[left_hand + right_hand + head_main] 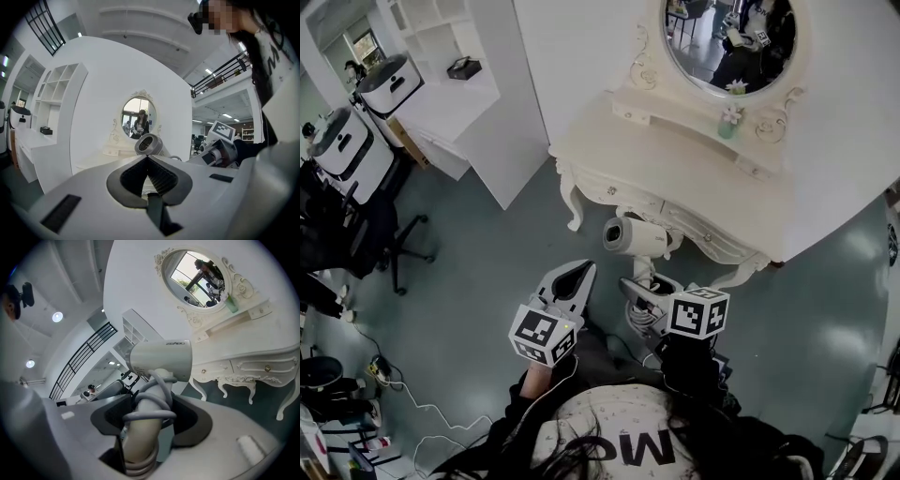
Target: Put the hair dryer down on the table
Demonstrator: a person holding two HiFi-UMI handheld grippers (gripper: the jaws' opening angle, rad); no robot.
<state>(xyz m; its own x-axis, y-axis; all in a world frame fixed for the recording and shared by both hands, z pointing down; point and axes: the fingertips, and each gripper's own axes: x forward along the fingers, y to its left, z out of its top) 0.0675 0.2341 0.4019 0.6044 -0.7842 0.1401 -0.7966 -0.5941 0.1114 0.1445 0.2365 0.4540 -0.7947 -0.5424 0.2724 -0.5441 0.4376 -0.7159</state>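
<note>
I read the white dressing table [675, 155] as the largest item; its top is bare along the front edge. At its back edge an oval mirror [727, 37] stands above a narrow raised shelf. The right gripper [147, 418] has its jaws closed on the handle of the hair dryer [635, 236], with the dark pads pressed against both sides of the handle. The left gripper [578, 275] is held beside it, apart from the dryer; in the left gripper view its jaws meet at the tips with nothing between them. The hair dryer is in the air, just off the table's front edge and not resting on the top; its barrel lies roughly level and its handle points down into the right jaws. A grey cord [150, 416] is wound around the handle. A small green bottle [728, 123] stands on the shelf below the mirror.
</note>
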